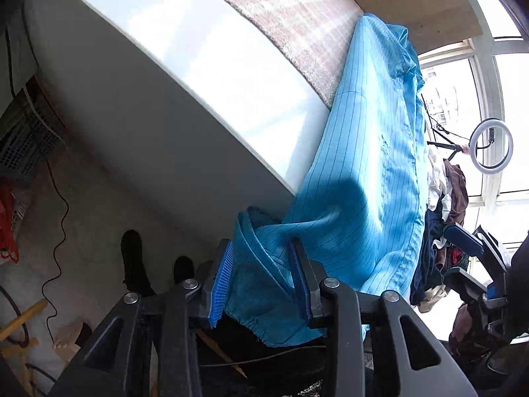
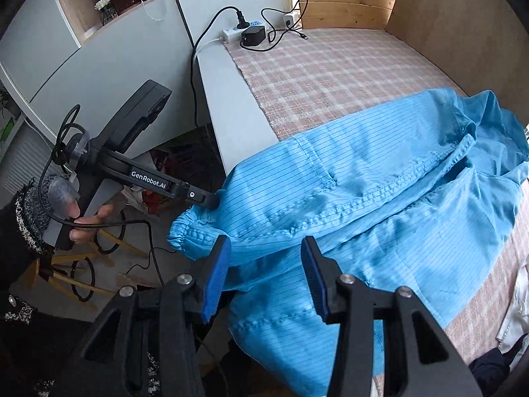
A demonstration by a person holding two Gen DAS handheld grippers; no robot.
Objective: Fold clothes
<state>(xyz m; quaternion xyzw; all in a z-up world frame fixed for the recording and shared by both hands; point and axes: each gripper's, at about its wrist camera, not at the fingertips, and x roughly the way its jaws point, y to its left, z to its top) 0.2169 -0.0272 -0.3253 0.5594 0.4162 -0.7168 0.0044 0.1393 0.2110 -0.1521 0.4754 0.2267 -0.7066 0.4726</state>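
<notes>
L gripper [image 1: 261, 264]: jaws apart | R gripper [image 2: 264, 264]: jaws apart

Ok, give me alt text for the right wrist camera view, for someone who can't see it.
A light blue pinstriped garment lies spread across a pink checked bed cover, its elastic cuff hanging over the bed's edge. The right gripper hovers open above it, while the left gripper touches the sleeve near the cuff.

Bare mat [image 2: 330, 76] beyond garment [image 2: 380, 198]; charger [image 2: 253, 37] at corner.
</notes>
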